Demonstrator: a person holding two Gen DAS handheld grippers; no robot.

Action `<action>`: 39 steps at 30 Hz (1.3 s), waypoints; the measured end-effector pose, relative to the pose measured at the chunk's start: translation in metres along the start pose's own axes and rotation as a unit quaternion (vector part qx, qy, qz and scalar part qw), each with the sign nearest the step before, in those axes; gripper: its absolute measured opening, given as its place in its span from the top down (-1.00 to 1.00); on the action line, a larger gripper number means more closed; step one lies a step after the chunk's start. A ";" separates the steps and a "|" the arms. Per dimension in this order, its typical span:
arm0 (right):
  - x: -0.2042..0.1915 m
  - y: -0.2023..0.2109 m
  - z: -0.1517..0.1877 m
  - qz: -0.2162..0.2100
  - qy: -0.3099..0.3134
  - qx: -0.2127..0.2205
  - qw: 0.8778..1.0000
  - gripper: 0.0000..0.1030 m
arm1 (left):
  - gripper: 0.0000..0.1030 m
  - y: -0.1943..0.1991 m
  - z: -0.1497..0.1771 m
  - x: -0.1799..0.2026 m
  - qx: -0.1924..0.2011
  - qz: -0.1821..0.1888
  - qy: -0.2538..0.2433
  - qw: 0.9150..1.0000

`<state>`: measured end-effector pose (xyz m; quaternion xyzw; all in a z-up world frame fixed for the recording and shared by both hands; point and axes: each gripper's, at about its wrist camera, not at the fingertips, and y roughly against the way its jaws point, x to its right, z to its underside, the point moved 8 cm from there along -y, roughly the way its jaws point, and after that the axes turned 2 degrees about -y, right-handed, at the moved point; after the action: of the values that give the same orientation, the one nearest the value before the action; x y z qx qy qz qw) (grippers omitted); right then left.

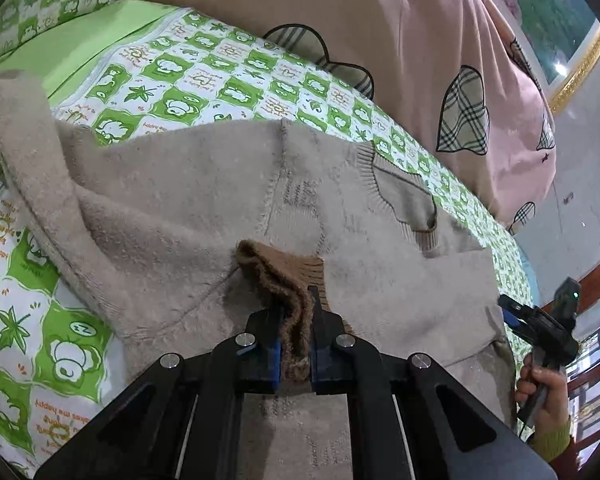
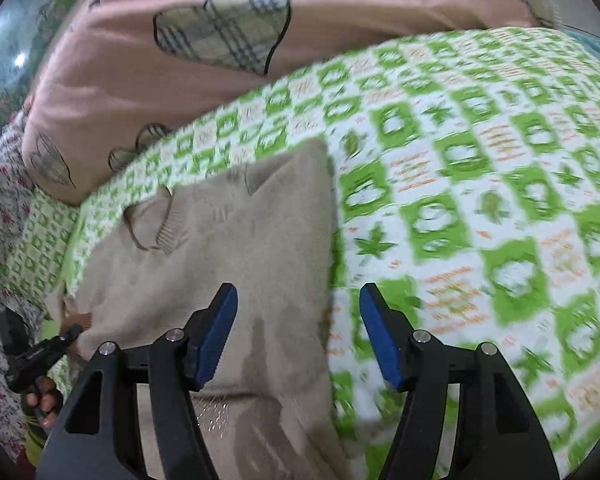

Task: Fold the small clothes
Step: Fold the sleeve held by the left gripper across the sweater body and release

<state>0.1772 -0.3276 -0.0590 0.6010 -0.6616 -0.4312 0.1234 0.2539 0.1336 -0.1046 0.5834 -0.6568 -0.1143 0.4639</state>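
My left gripper (image 1: 296,320) is clamped on the brown ribbed cuff (image 1: 284,272) of the beige sweater (image 1: 172,200). My right gripper (image 2: 298,336) stands wide apart, empty, straddling the sweater's edge. The sweater lies flat on the green-checked sheet (image 1: 228,76); a pink quilt (image 1: 440,52) lies beyond the sweater.

A fuzzy, matt beige knit sweater (image 1: 172,200) with a ribbed brown cuff (image 1: 284,276) lies on a smooth printed cotton sheet (image 2: 480,168). The grippers' (image 2: 298,336) arms are matt black plastic with shiny metal rivets.
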 end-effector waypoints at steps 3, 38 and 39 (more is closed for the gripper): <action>-0.006 -0.020 0.006 0.015 0.032 -0.036 0.999 0.80 | 0.85 0.001 -0.001 0.001 -0.003 -0.002 0.001 1.000; -0.096 0.054 0.080 -0.062 0.060 -0.021 0.996 -0.10 | -0.18 0.159 -0.006 -0.152 0.101 -0.090 0.159 0.978; -0.101 0.054 0.085 -0.069 0.060 -0.026 0.996 -0.10 | -0.18 0.160 -0.012 -0.164 0.106 -0.092 0.173 0.975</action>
<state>0.1071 -0.2051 -0.0353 0.6664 -0.5989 -0.4186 0.1484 0.1391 0.3285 -0.0651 0.6984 -0.5180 0.0166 0.4937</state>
